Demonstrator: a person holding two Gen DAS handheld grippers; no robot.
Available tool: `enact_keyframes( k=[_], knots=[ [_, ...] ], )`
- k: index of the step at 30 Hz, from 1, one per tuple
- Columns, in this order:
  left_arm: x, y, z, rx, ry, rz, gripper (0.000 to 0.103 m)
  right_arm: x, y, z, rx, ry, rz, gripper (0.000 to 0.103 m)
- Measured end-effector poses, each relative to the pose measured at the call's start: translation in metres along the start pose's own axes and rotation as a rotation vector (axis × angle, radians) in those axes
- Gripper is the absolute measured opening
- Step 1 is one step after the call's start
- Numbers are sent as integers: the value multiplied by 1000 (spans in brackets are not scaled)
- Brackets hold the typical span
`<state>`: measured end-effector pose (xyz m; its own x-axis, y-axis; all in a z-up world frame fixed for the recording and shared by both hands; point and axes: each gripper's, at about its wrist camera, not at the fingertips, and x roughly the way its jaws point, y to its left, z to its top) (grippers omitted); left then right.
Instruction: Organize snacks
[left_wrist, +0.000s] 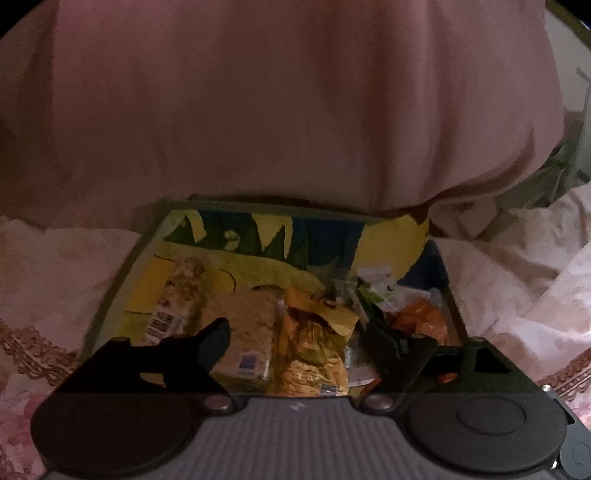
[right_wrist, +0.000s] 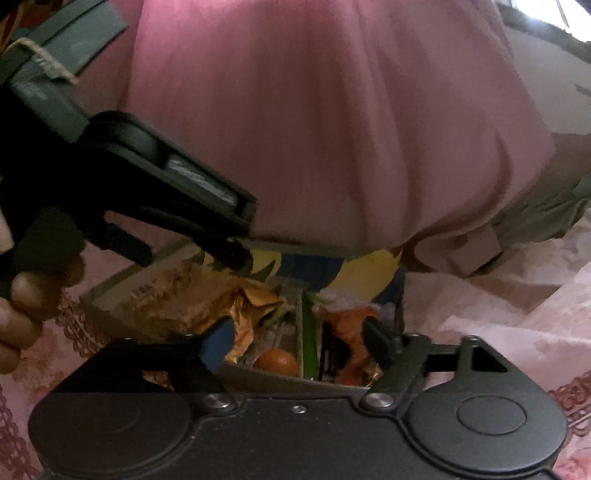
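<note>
Both grippers hang over one open snack box (left_wrist: 110, 291) on the pink lace cloth (left_wrist: 48, 258), so the sorting looks midway. The left gripper (left_wrist: 299, 343) and the right gripper (right_wrist: 299, 339) are each spread wide, pinching nothing. Inside lie one barcoded yellow packet (left_wrist: 173, 295), one crumpled gold wrapper (left_wrist: 310, 343), one orange wrapper (right_wrist: 351, 321) and, probably, one orange fruit (right_wrist: 277, 361). Next: close on one loose wrapper.

Both wrist views look closely down into the same snack box (left_wrist: 122, 266).
</note>
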<state>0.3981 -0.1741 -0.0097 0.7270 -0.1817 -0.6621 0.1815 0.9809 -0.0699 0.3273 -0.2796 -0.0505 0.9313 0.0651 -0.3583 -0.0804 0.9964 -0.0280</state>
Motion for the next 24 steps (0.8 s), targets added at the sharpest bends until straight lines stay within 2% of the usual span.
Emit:
enact_keyframes(
  k=[9, 14, 24],
  knots=[
    [-68, 17, -5, -50, -111, 8, 99, -49, -7, 19, 54, -80, -38, 102],
    [-108, 26, -16, -62, -185, 40, 102, -84, -12, 23, 83, -123, -53, 102],
    [-180, 40, -71, -55, -332, 106, 102, -153, -16, 16, 159, -172, -90, 102]
  ],
)
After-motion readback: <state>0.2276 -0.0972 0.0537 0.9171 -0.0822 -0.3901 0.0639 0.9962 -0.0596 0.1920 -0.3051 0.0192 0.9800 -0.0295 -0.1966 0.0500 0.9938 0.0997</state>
